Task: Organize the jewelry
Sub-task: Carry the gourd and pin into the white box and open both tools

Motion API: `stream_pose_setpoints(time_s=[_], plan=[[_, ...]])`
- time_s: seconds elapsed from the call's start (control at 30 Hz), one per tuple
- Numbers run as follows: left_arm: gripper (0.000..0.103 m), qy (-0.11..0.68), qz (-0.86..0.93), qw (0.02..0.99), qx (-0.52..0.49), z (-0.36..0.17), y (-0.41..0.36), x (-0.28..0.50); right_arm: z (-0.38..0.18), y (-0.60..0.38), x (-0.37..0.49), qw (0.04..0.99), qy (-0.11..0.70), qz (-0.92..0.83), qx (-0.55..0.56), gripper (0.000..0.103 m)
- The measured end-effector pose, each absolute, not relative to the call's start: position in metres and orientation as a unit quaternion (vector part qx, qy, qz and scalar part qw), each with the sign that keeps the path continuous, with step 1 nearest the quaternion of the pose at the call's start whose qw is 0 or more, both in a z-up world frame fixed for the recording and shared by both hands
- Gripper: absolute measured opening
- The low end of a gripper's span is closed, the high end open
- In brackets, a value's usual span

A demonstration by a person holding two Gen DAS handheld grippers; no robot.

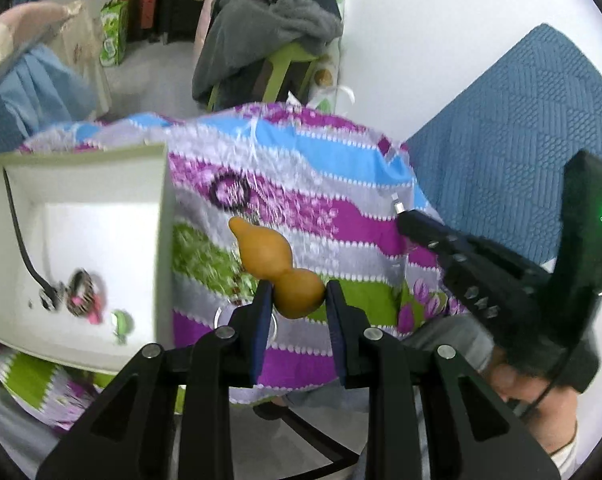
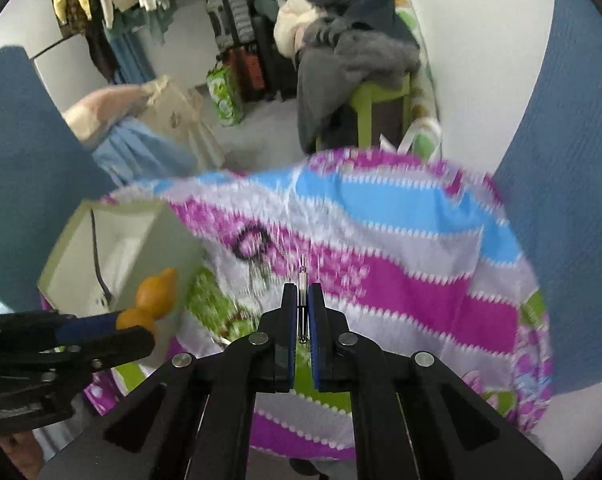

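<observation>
An orange gourd-shaped pendant [image 1: 277, 260] hangs above the striped cloth [image 1: 341, 208], and my left gripper [image 1: 299, 286] is shut on its lower bulb. In the right wrist view the same gourd [image 2: 153, 300] shows at the left in the left gripper [image 2: 137, 322]. My right gripper [image 2: 302, 290] is shut on a thin metal pin [image 2: 302, 278] that sticks out past the pads. In the left wrist view the right gripper [image 1: 403, 220] reaches in from the right. A white open box [image 1: 163, 240] at the left holds hair ties [image 1: 83, 292] and a black cord [image 1: 21, 236].
A dark ring [image 1: 231, 194] lies on the cloth beside the box [image 2: 173, 240]. Behind the table stands a green chair piled with grey clothing [image 1: 261, 32]. A blue textured panel [image 1: 521, 140] is at the right, and a green bag [image 1: 115, 34] sits on the floor.
</observation>
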State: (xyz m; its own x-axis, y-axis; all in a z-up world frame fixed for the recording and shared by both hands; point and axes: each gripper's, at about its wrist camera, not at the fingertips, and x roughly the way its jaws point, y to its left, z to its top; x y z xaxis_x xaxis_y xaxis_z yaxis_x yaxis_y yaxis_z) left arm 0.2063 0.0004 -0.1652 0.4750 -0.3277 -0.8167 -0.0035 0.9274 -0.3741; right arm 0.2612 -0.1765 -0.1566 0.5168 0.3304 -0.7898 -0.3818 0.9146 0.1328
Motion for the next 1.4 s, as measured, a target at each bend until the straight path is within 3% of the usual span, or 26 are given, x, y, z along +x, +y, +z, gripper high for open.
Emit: stream_pose_setpoints(time_s=[0.37,0.6,1.0,1.4], plan=[[0.028,0.45,-0.077,0.883,-0.113,-0.094,0.053,0.214,-0.074,-0.132,0.264,0.894,0.388,0.222,-0.025,0.004],[0.028,0.438,-0.059,0.89,-0.11,-0.084,0.097,0.207,-0.054,-0.08,0.25,0.901,0.359,0.239,-0.045,0.004],[0.028,0.466,-0.027,0.876,-0.117,-0.139,0.161,0.193,-0.106,-0.015,0.24,0.88,0.4,0.255,-0.028,0.004],[0.028,0.509,-0.024,0.848,-0.144,-0.209,0.177,0.186,-0.18,0.015,0.223,0.843,0.465,0.264,-0.059,0.004]])
